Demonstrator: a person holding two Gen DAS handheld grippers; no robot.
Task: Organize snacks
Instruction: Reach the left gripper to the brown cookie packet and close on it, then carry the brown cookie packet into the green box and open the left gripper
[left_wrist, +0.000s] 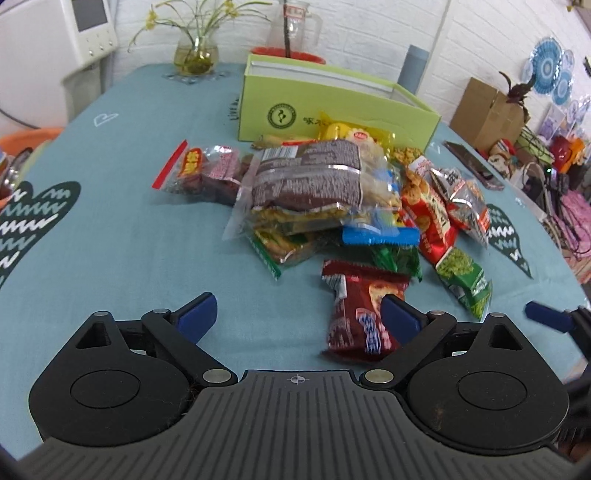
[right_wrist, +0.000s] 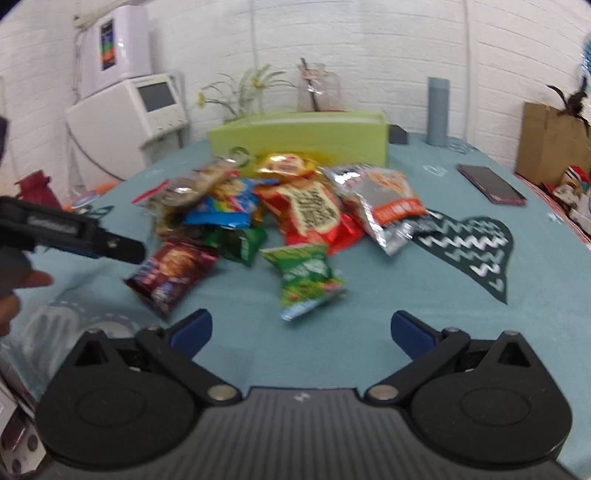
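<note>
Teal tablecloth (left_wrist: 110, 240); snack pile (left_wrist: 332, 192) ahead of both grippers, L (left_wrist: 299, 317) & R (right_wrist: 301, 330) agape, empty.

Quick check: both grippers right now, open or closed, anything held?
Left gripper: open, nothing held; dark red snack packet just ahead.
Right gripper: open, nothing between its fingers.

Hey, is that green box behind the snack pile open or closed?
Open. The green box has no lid on top; its inner walls and rim show in the left wrist view. What it holds, if anything, cannot be seen.
</note>
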